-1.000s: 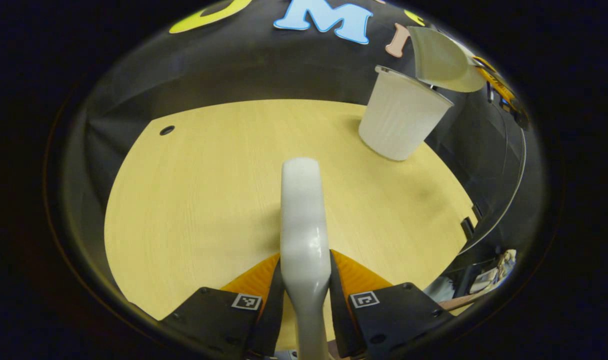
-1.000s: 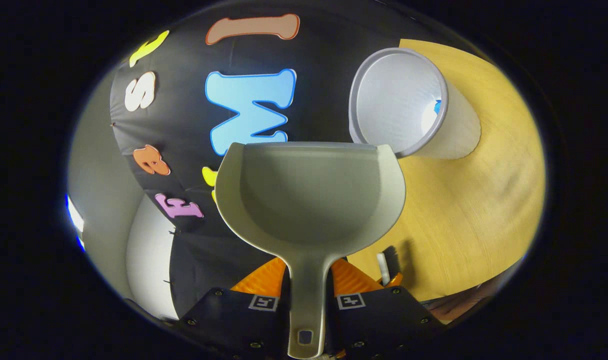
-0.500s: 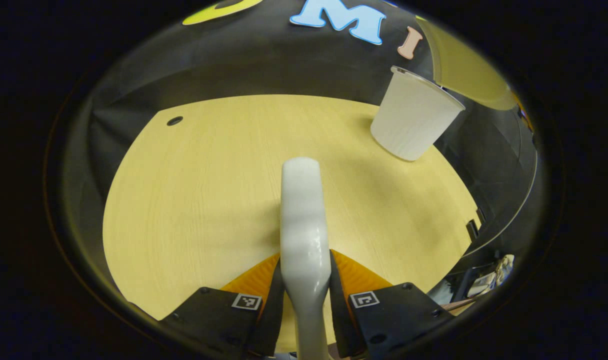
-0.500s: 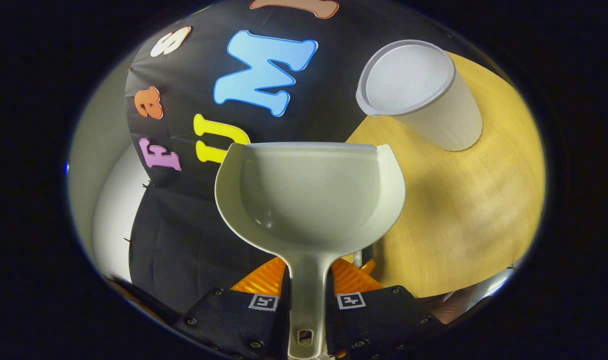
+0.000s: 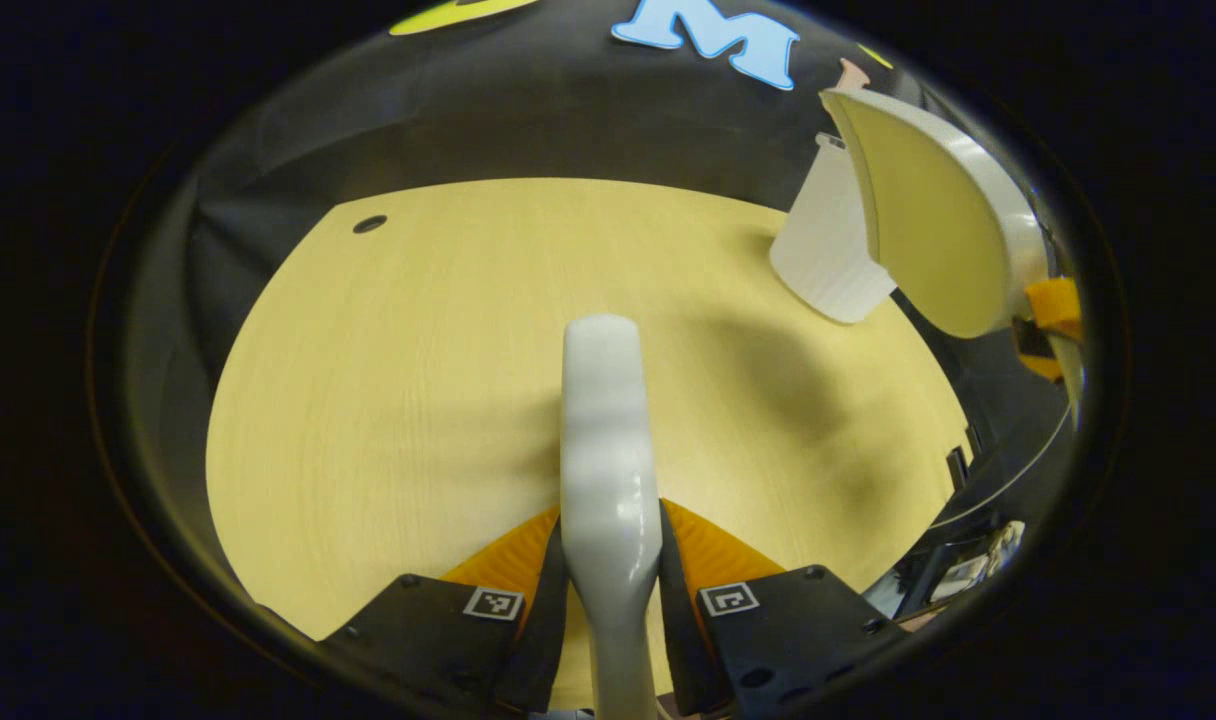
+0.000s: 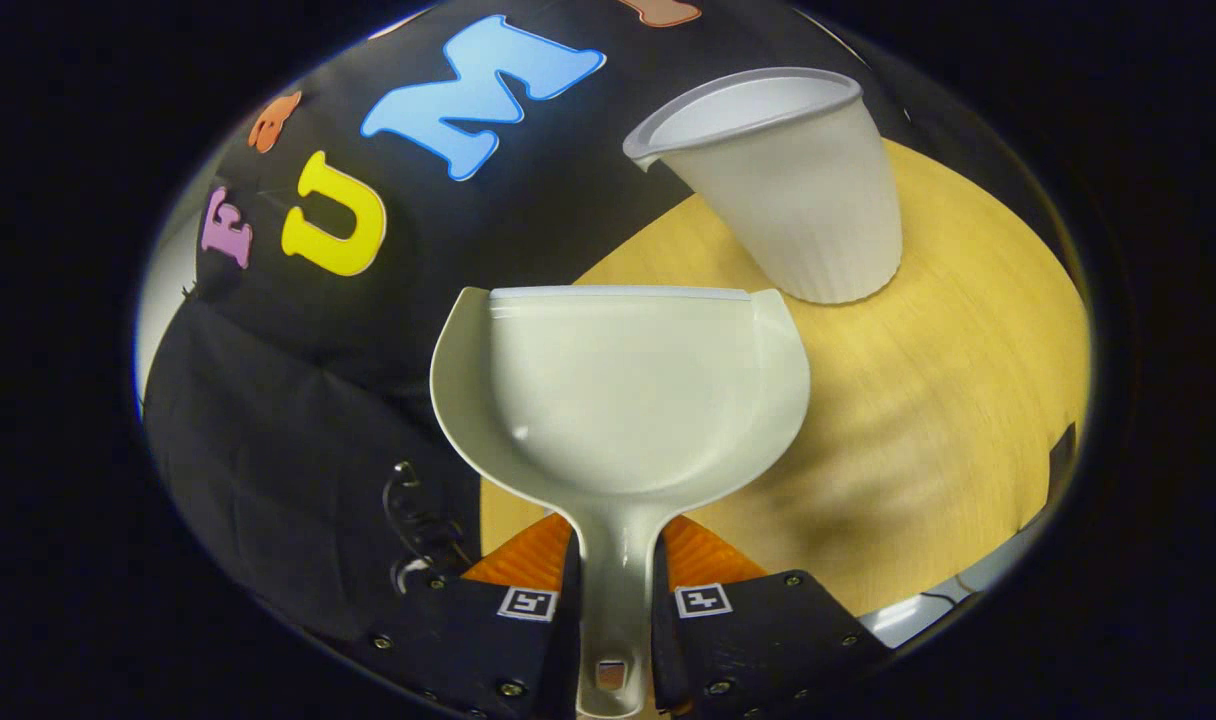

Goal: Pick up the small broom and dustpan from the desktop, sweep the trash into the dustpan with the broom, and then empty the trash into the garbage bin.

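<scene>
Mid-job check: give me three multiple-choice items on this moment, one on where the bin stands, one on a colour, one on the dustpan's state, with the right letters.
1. Where does the garbage bin stand?
A. on the wooden desktop
B. on the floor
C. inside the dustpan

2. What colour is the bin?
A. blue
B. white
C. red

3. What is the state of the dustpan in the right claw?
A. full of trash
B. lying on the desktop
C. held by its handle, pan empty

Answers: 1 A, its base rests on the wood. 2 B, its ribbed wall is white. 3 C, both fingers clamp the handle and the pan is bare.
</scene>
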Motion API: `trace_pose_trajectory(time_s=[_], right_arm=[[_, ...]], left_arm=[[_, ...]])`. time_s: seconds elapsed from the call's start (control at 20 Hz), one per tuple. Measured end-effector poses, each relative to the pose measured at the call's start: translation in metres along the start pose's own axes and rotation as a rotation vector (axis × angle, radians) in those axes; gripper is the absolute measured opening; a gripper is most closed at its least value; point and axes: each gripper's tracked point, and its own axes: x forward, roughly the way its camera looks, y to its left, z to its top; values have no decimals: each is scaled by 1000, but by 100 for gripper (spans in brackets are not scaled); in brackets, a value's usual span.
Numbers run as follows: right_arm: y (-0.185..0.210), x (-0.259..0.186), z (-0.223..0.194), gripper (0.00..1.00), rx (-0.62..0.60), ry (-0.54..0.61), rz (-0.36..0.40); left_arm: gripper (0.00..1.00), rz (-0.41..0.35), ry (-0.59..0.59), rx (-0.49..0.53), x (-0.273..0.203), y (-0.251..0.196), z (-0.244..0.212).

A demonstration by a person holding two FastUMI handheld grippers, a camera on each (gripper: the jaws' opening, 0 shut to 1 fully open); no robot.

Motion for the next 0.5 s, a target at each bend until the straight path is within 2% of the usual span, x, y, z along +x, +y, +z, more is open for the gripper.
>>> trace_pose_trajectory(time_s=[0.1,0.3,0.5], right_arm=[[-23,9,-4,29,-73,-5,-80],[-50,18,-16,28,-134,-1,-154],[-90,35,-32,28,-246,3,-288]], left_arm=[[48,5,0,-7,2,2,0],[48,22,3,-25,7,6,2],[48,47,10,-41,13,8,0]])
